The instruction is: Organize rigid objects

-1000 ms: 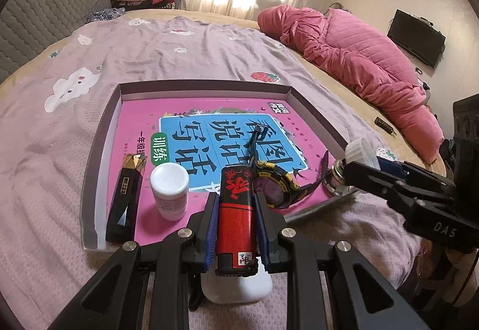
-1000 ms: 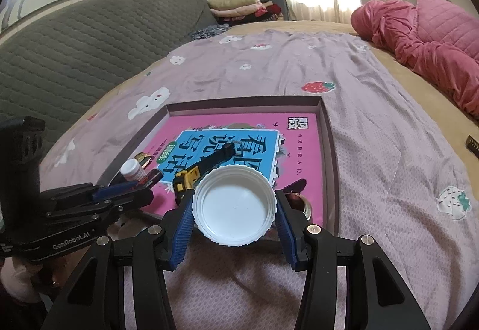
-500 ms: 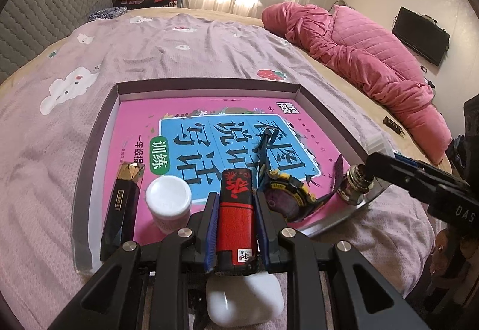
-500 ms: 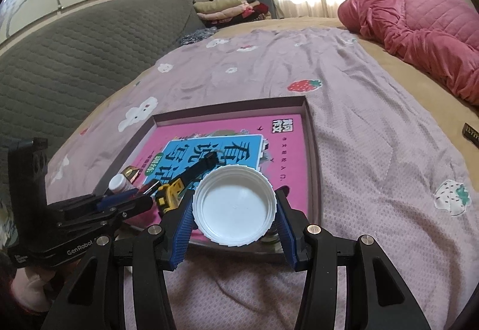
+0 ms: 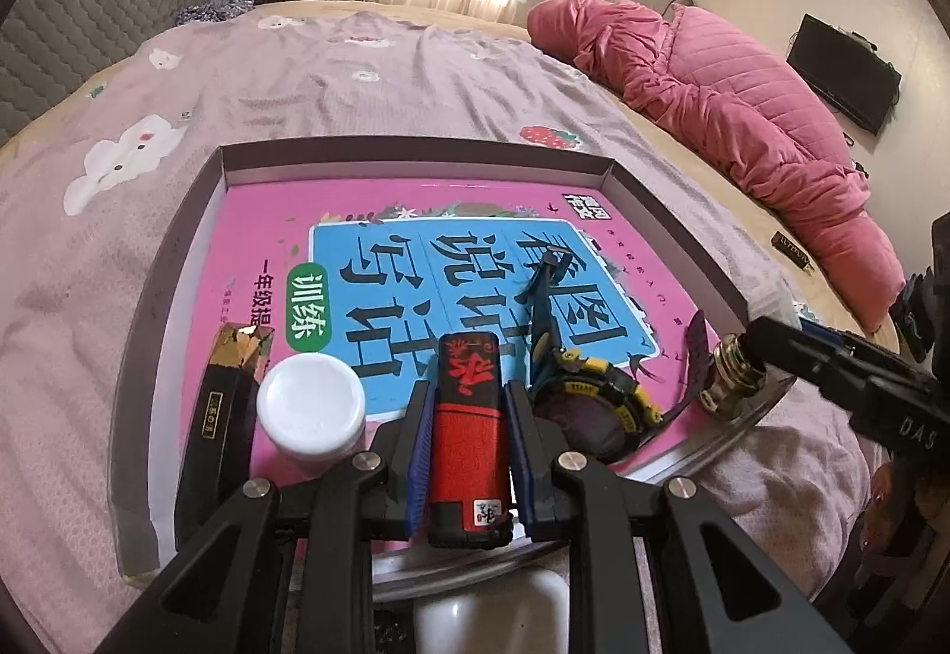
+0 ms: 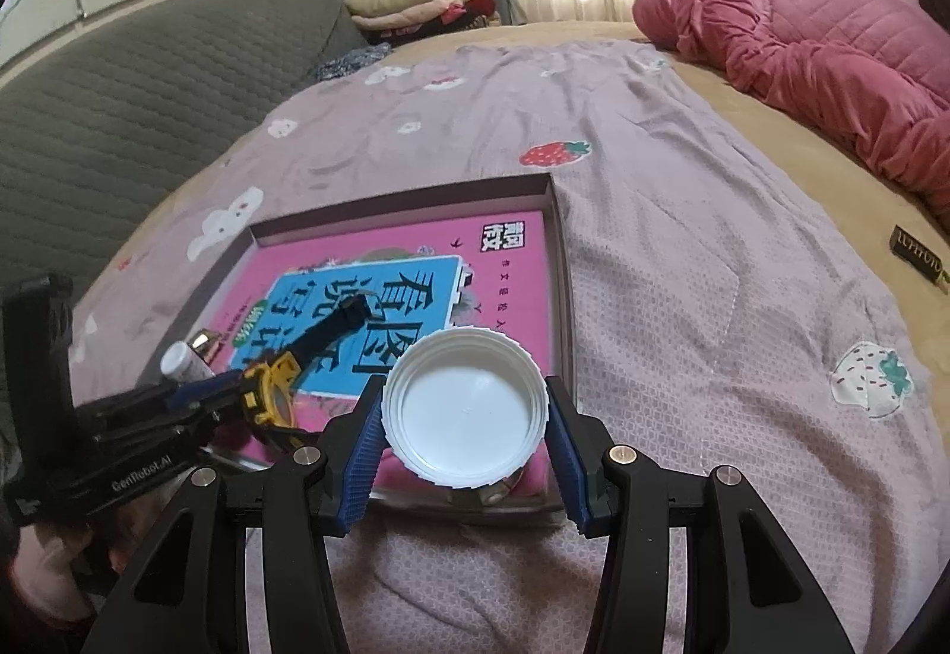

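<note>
Left wrist view shows the left claw (image 5: 469,434) pinching a red lighter (image 5: 469,434) between its blue pads, poised over the near edge of a shallow tray (image 5: 409,146) that lies on the bed (image 5: 332,72). A pink book (image 5: 415,215) lines the tray floor, and on it sit a dark slim box (image 5: 222,416), a white-capped bottle (image 5: 310,408) just beside that box, a yellow-and-black watch (image 5: 585,396) and a small metal piece (image 5: 733,378) at the tray's right corner. From the right wrist view, the right claw (image 6: 466,425) grips a white lid (image 6: 466,413) by its ribbed rim, open side toward the camera, over the tray's near right corner; the left claw appears at the lower left of that view. Both items look to be in transit to the tray, so the step in hand is the placing, not yet done. Next, each claw would need to lower until its item meets the book, then spread. The lighter's free spot seems to be the gap between the bottle and the watch, which is tight; a nudge could topple the bottle. The lid should probably go down clear of the metal piece, which lies partly hidden beneath it.
</note>
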The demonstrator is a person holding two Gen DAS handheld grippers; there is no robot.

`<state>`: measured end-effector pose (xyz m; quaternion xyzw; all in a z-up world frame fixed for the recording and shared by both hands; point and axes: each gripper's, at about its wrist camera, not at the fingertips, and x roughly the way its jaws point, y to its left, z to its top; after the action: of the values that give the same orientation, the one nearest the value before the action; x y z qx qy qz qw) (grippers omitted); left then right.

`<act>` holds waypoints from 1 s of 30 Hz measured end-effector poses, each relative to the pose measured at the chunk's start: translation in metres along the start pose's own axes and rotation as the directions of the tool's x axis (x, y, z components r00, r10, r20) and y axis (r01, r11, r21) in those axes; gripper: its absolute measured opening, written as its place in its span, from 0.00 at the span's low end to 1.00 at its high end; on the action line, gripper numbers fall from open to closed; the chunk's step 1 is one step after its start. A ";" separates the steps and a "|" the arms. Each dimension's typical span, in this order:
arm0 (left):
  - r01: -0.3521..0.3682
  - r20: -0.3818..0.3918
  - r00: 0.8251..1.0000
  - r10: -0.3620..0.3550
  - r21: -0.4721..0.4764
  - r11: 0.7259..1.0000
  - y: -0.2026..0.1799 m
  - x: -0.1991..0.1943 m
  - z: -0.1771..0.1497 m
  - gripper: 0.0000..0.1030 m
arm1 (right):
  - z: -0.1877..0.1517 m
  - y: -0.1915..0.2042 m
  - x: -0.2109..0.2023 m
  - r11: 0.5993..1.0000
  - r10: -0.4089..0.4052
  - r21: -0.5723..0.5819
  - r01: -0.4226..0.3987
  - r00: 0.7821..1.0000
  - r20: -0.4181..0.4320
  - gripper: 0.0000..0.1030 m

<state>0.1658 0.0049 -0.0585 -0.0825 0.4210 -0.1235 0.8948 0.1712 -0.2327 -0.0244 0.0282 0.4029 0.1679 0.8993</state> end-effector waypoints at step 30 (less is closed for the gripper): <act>-0.020 0.015 1.000 0.021 -0.022 1.000 0.010 0.001 0.005 0.23 | -0.004 0.003 0.007 0.999 -0.035 -0.037 0.034 0.999 -0.011 0.51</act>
<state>0.1718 0.0144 -0.0588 -0.0888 0.4164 -0.1091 0.8982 0.1720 -0.2278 -0.0312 0.0035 0.4054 0.1599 0.9000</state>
